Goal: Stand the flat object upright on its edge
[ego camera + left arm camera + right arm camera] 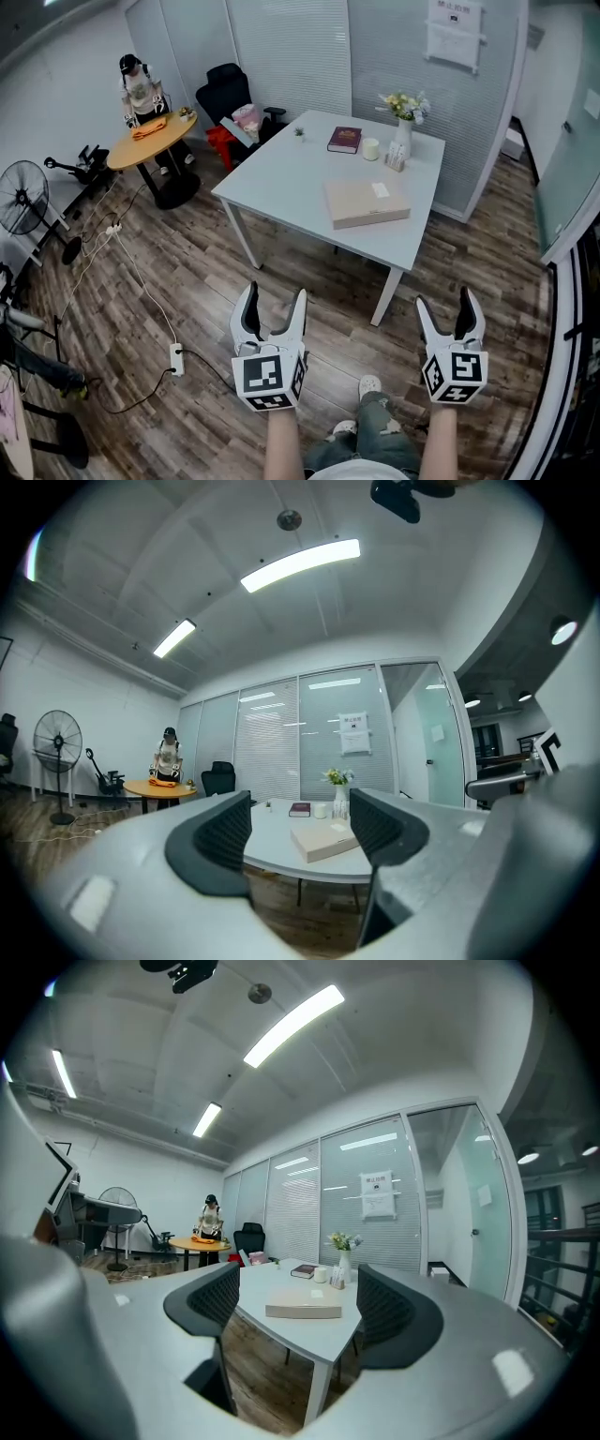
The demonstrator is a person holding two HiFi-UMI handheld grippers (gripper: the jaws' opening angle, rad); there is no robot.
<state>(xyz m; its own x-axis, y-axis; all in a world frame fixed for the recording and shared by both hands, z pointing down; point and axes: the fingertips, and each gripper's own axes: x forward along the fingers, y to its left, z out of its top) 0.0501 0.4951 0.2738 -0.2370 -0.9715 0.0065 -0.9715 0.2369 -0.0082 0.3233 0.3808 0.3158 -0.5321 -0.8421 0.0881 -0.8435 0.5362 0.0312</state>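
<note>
A flat tan box [366, 202] lies on its broad face near the front right of the white table [291, 183]; it also shows as the tan box [324, 841] in the left gripper view and the tan box [304, 1309] in the right gripper view. My left gripper [275, 306] is open, held over the wooden floor well short of the table. My right gripper [450, 307] is open too, level with it. Both are empty. The open jaws frame the table in both gripper views, left gripper [298, 832] and right gripper [295, 1309].
On the table's far side stand a dark red book [344, 140], a white cup [370, 149] and a vase of flowers [403, 122]. A person stands by a round wooden table [150, 139] at the back left. A black chair [225, 94], a fan [23, 199] and floor cables [141, 281] lie left.
</note>
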